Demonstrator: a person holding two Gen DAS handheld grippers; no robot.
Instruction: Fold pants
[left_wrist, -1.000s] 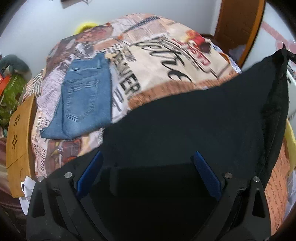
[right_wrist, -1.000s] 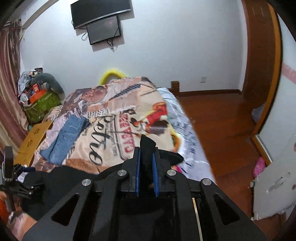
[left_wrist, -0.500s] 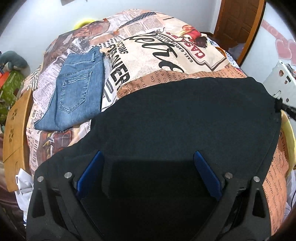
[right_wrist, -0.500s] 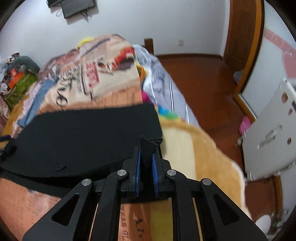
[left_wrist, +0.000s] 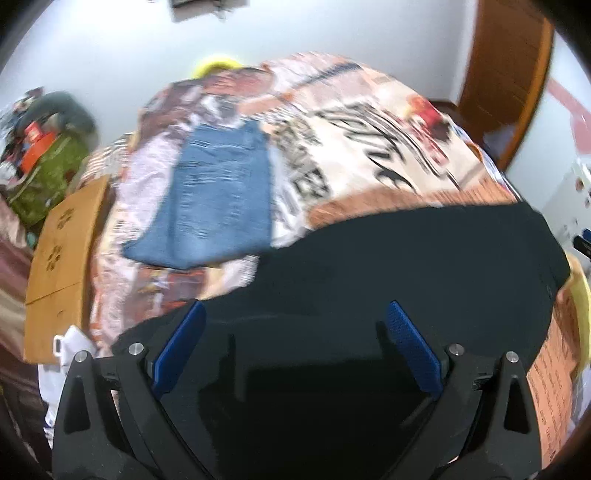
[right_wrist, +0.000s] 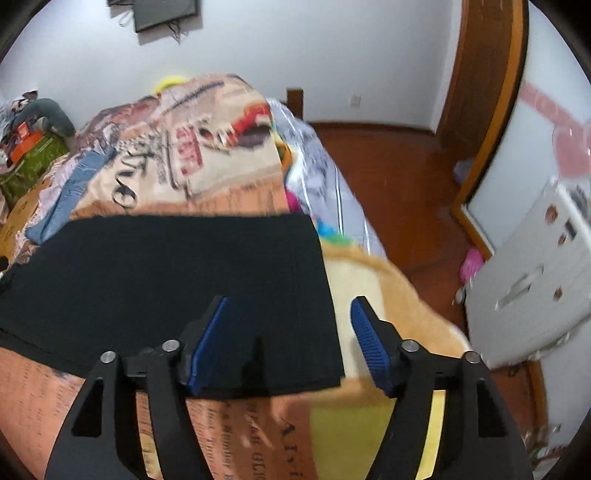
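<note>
Across the lower half of both frames we see the black pants spread flat on the printed bedspread. Left gripper, bottom center of its frame: jaws wide apart, blue pads either side of dark cloth, nothing pinched that we can see. Right gripper, bottom center of its frame: jaws also spread, holding nothing; its left pad sits over the pants' near right corner, its right pad over the yellow-tan blanket beside them.

Edges: in the right view the pants show a straight far edge across mid frame, a straight right edge running down toward the gripper, and a near hem lying on orange printed fabric. In the left view the far edge curves from lower left up to the right side of the frame.

Folded blue jeans lie upper left of center, just beyond the pants' far edge; we cannot tell if they touch. Bare bedspread stretches beyond the pants toward the wall. A cardboard box sits at the left edge of the bed. Wood floor is open on the right, with a door at upper right. Both views are blurred.
</note>
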